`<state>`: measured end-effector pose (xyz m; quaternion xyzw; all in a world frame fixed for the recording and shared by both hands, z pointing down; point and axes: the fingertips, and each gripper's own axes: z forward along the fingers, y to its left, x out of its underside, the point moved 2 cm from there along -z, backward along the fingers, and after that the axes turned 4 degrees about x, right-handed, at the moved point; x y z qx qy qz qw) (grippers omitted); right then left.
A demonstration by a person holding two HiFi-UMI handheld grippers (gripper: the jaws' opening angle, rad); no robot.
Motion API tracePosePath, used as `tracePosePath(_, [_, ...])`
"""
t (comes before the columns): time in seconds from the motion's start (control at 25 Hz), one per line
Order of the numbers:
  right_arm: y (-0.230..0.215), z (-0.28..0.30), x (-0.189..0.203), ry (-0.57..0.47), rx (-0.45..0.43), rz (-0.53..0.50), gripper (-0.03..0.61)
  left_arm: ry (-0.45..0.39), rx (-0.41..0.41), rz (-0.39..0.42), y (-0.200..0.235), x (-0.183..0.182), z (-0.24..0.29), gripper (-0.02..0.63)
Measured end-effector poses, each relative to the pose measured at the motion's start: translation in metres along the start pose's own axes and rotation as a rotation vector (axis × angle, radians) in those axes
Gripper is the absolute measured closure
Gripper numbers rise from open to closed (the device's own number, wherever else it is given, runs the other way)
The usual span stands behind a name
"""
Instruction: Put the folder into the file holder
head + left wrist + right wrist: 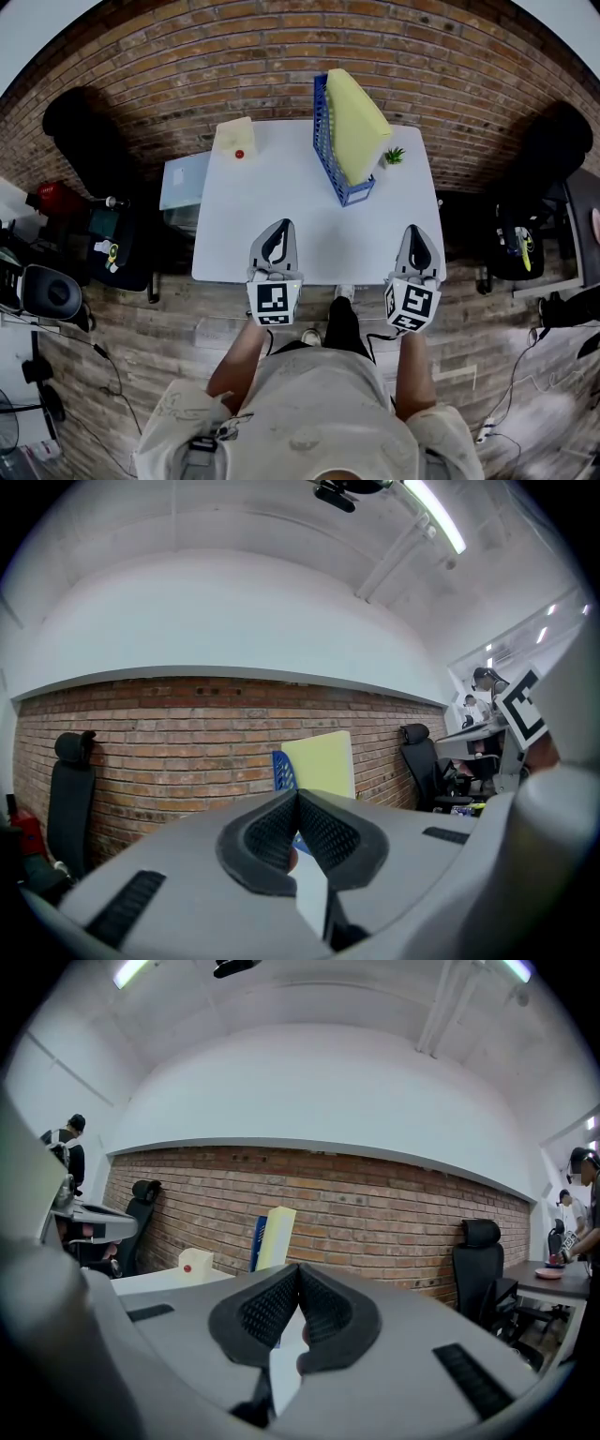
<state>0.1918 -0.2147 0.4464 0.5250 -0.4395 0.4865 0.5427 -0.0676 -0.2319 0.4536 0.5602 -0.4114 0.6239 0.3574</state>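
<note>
From above, my left claw (280,225) and my right claw (418,229) sit side by side over the near edge of the white surface (281,202), both pointing toward the brick wall (187,66). The yellow folder (356,122) stands inside the blue file holder (328,159) at the far right part of the surface, well apart from both claws. A small green plant (395,156) sits just beside the holder on its right. A cream box (234,139) with a red dot is at the far left corner.

In the left gripper view, my left claw (297,794) is pressed together, its pads meeting at the tips with nothing between them. Beyond it the folder (323,766) rises upright out of the file holder (279,771) against the brick wall. A black chair (70,789) stands off to the left.

In the right gripper view, my right claw (298,1267) is likewise pressed together and holds nothing. The folder (278,1237) shows edge-on in the file holder (258,1239), left of the claw's tips, with the cream box (195,1262) further left on the surface. Another black chair (478,1260) stands by the wall on the right.
</note>
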Motion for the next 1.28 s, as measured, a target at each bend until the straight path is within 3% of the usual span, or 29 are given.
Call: tracePosePath(1.28, [0.0038,-0.0039,0.0030,0.004,-0.030,0.004,0.560,0.002,-0.017,0.003,-0.0008,-0.0015,-0.0018,0.601])
